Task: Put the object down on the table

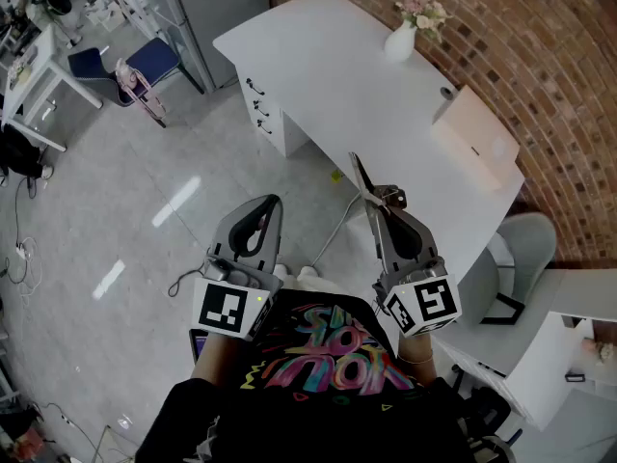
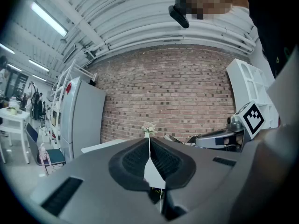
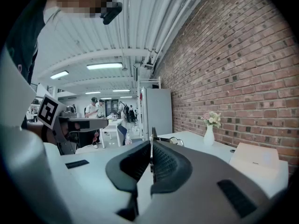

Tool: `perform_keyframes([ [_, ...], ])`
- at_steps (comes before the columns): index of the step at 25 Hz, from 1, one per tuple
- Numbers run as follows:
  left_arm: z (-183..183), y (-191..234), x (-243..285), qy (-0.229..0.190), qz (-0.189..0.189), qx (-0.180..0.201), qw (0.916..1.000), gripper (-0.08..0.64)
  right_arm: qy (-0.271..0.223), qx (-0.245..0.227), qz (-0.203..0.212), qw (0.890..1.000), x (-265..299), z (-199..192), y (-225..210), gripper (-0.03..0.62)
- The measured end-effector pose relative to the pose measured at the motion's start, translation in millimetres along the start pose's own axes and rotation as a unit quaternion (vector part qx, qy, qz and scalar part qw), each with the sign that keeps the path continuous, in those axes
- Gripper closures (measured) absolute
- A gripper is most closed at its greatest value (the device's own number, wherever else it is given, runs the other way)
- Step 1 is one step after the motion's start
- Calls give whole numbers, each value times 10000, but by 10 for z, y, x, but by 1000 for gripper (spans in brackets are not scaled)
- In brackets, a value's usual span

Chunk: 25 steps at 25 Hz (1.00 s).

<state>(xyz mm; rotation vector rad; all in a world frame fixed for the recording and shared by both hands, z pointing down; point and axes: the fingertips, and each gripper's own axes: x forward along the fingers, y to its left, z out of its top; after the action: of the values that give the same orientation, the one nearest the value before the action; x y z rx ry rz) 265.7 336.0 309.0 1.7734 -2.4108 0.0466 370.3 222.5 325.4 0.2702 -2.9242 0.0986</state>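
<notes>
Right tool (image 1: pixel 375 206) is clenched on a pair of scissors (image 1: pixel 361 176). The right gripper view shows the thin blade pinched between the pads, with the ring handles (image 3: pixel 175 141) sticking out ahead. The scissors are in the air, close to the near edge of the white desk (image 1: pixel 328 75), which runs off toward 1 o'clock from the tool. They are not yet set down. Left tool (image 1: pixel 269 204) is clamped shut on nothing and sits idle at 9 o'clock of the right one.

Risks, as judged from here:
1. The grip is on a slim, smooth blade, so the scissors may pivot or slip if the tool tilts on the way.
2. Letting go short of the desk edge would drop them to the floor.
3. Overreaching toward 1 o'clock could knock the vase (image 1: pixel 400 41) or the box (image 1: pixel 477 138).
</notes>
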Motion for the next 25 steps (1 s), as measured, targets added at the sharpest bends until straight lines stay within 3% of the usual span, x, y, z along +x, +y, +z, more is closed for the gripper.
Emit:
perform_keyframes([
  [3, 56, -78, -33, -260, 54, -7, 9996, 532, -29, 60, 9, 10000, -79, -35, -4, 572],
  [8, 28, -179, -104, -284, 197, -2, 9994, 532, -74, 192, 100, 9997, -154, -78, -45, 572],
  [11, 41, -172, -136, -448, 390, -175, 9981, 532, -60, 162, 281, 9995, -106, -122, -33, 572],
  [14, -76, -122, -181, -308, 535, -208, 9979, 532, 12, 174, 438, 9989, -35, -182, 13, 572],
  [25, -76, 499, 116, -302, 621, -289, 9972, 532, 110, 192, 507, 9985, 668, -99, 29, 572],
])
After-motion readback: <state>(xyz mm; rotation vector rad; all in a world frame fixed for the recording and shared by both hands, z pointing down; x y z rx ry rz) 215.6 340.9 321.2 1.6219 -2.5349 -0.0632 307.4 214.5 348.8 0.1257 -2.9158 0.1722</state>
